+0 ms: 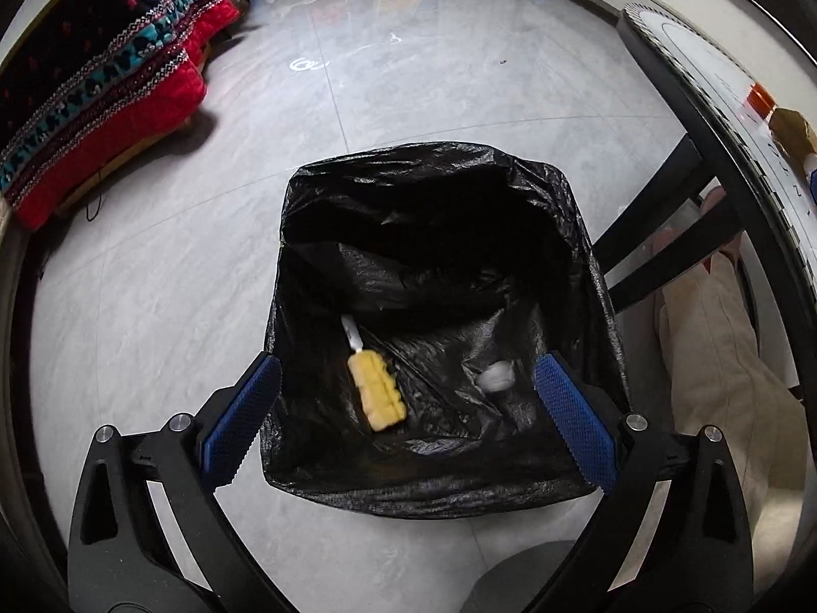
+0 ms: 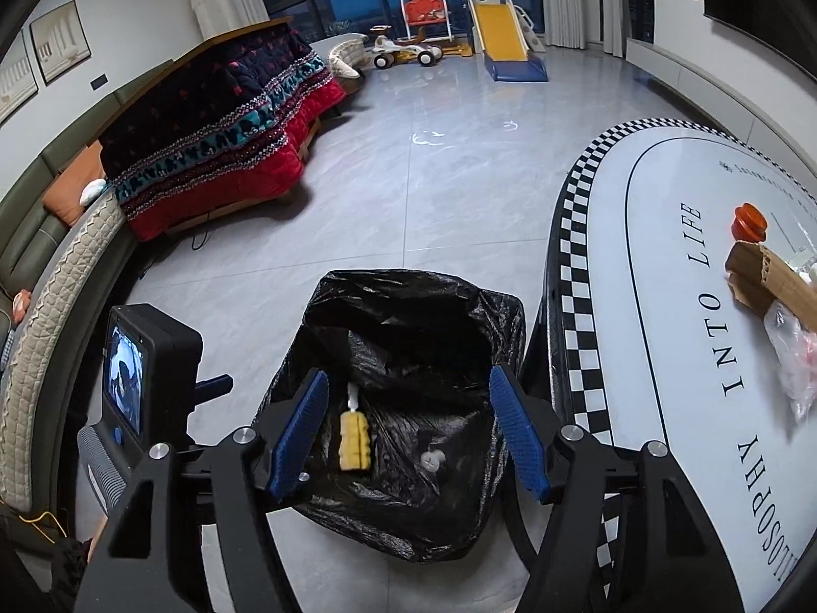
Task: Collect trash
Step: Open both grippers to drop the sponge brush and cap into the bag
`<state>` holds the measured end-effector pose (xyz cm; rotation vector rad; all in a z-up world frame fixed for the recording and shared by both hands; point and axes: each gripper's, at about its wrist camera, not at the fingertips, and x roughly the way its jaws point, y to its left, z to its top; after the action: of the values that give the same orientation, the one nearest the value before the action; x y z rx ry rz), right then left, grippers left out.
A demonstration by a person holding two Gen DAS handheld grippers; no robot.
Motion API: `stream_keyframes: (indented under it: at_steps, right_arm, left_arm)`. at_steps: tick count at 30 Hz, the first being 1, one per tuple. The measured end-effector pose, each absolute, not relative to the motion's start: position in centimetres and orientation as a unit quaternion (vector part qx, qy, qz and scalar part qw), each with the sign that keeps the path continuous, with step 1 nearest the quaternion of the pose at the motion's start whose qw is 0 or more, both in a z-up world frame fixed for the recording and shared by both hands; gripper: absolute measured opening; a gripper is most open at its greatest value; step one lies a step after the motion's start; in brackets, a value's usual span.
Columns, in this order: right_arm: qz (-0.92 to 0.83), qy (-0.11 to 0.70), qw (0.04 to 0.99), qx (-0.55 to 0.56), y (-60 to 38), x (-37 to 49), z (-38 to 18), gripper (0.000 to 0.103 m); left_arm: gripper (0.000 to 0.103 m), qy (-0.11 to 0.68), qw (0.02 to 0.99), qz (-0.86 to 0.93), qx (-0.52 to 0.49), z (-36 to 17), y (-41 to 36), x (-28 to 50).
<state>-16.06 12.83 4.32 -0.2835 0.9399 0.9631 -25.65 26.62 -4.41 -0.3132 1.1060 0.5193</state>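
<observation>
Black bin liner [image 1: 434,189] under both my hand-held grippers, left [image 1: 408,408] and right [image 2: 408,429], jaws spread, empty; yellow brush [image 1: 378,393], white wad [image 1: 494,375] lie inside, so drop looks done.

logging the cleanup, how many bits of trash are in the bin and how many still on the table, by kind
In the bin bag:
yellow sponge brush: 1
white crumpled scrap: 1
On the table:
orange cap-shaped item: 1
torn cardboard piece: 1
clear plastic wrapper: 1
Total: 5, though the table's right side is cut off in both views.
</observation>
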Motion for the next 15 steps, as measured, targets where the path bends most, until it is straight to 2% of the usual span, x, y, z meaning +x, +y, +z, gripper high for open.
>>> stream_keyframes:
  at_steps: [15]
  right_arm:
    - [0.392,0.414,0.816,-0.097,6.3,-12.5,5.8,0.067]
  left_arm:
    - [0.097,0.480,0.851,0.180,-0.114,-1.2,21.4,-21.0]
